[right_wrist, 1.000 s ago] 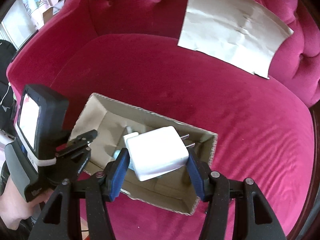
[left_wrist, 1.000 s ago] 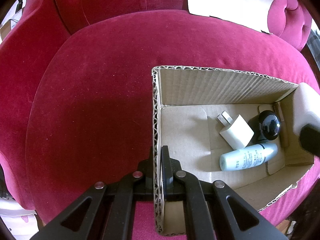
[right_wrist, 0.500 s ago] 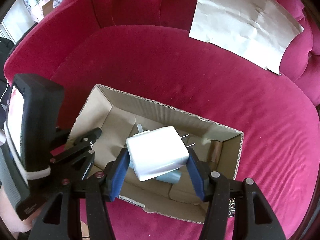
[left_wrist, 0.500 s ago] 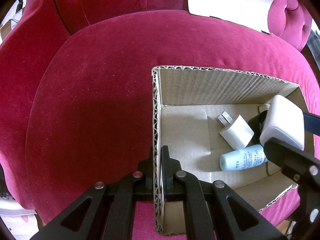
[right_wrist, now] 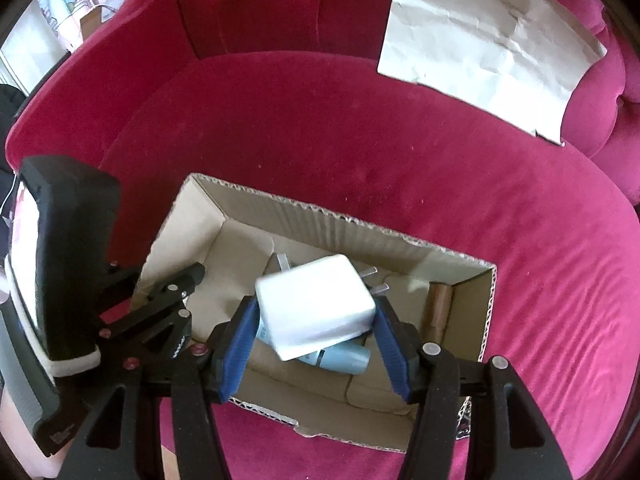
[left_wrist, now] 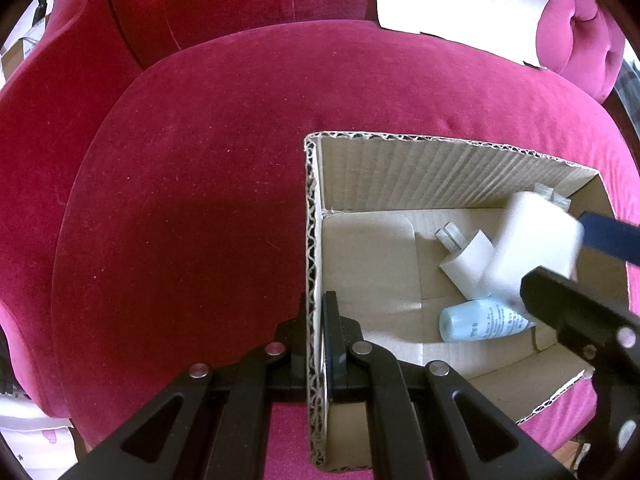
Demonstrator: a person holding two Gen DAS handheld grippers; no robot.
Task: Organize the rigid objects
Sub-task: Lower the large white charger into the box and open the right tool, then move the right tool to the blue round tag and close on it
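Note:
An open cardboard box (left_wrist: 440,168) sits on a crimson velvet sofa seat (left_wrist: 200,200). My left gripper (left_wrist: 316,320) is shut on the box's left wall, one finger on each side. My right gripper (right_wrist: 312,320) hangs over the box (right_wrist: 360,228) with a big white charger (right_wrist: 316,304) between its blue pads. The charger looks blurred and tilted, coming loose from the pads; in the left wrist view it (left_wrist: 532,248) drops beside the right gripper (left_wrist: 576,268). Inside lie a small white plug adapter (left_wrist: 468,260) and a pale blue bottle (left_wrist: 480,322).
A brown cylinder (right_wrist: 438,304) lies at the box's right end. A crumpled sheet of paper (right_wrist: 480,48) leans on the sofa back at the upper right. The padded backrest and arms ring the seat. The person's hand holds the left gripper's handle at the lower left.
The right gripper came down over the box with the big charger. The charger has now tipped and slid within the jaws. The left gripper stayed on the wall.

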